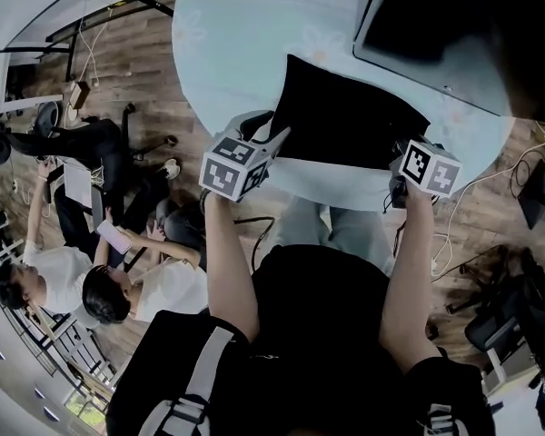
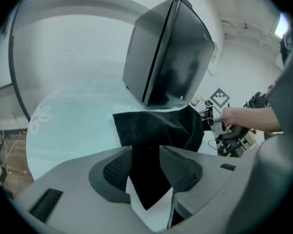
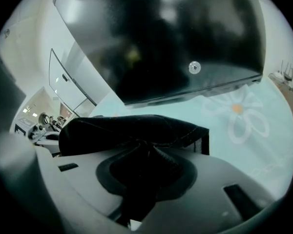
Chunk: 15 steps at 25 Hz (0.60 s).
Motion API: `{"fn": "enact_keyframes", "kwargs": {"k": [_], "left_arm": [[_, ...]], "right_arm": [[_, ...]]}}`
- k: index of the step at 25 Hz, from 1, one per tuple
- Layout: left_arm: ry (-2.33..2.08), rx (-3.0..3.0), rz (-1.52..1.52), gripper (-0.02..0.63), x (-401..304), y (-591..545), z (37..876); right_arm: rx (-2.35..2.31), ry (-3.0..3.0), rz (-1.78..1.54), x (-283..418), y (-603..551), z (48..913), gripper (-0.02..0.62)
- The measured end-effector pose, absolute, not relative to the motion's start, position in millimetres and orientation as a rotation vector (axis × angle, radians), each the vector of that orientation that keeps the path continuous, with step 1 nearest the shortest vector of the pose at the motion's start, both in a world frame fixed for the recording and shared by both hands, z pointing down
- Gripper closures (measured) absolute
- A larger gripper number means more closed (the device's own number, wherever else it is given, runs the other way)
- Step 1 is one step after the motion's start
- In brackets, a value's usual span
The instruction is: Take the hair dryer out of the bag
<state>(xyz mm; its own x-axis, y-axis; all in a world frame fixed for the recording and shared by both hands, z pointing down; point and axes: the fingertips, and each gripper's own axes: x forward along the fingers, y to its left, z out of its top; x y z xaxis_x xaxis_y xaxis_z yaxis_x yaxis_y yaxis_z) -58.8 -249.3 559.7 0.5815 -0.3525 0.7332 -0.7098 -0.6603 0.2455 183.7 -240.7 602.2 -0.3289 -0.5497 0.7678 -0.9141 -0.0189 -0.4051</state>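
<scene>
A flat black cloth bag [image 1: 345,121] lies on the round pale-blue table [image 1: 236,44], its near edge at the table's rim. No hair dryer shows in any view. My left gripper [image 1: 274,142] is at the bag's near left corner. In the left gripper view its jaws [image 2: 145,162] stand open, with a corner of the bag [image 2: 158,126] between them. My right gripper [image 1: 395,173] is at the near right corner. There its pads [image 3: 144,162] pinch a gathered fold of the bag [image 3: 132,126]. The right gripper [image 2: 211,122] also shows past the bag in the left gripper view.
A large dark box-like case [image 1: 454,16] stands on the table just behind the bag [image 2: 171,52] [image 3: 161,38]. Flower prints mark the tablecloth [image 3: 239,111]. People sit on the wooden floor at the left [image 1: 118,280], with chairs and cables around.
</scene>
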Motion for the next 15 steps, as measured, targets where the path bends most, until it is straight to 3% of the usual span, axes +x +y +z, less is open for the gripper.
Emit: {"fn": "enact_keyframes", "kwargs": {"k": [9,15], "left_arm": [[-0.677,2.218,1.098,0.416,-71.2,-208.6,591.8],[-0.752,2.224,1.168,0.553,-69.3,-216.0,605.6]], "right_arm": [[1.556,-1.85,1.278,183.8,-243.6,602.0,0.535],[1.576,-1.816,1.273,182.9,-244.2,599.7,0.551]]}}
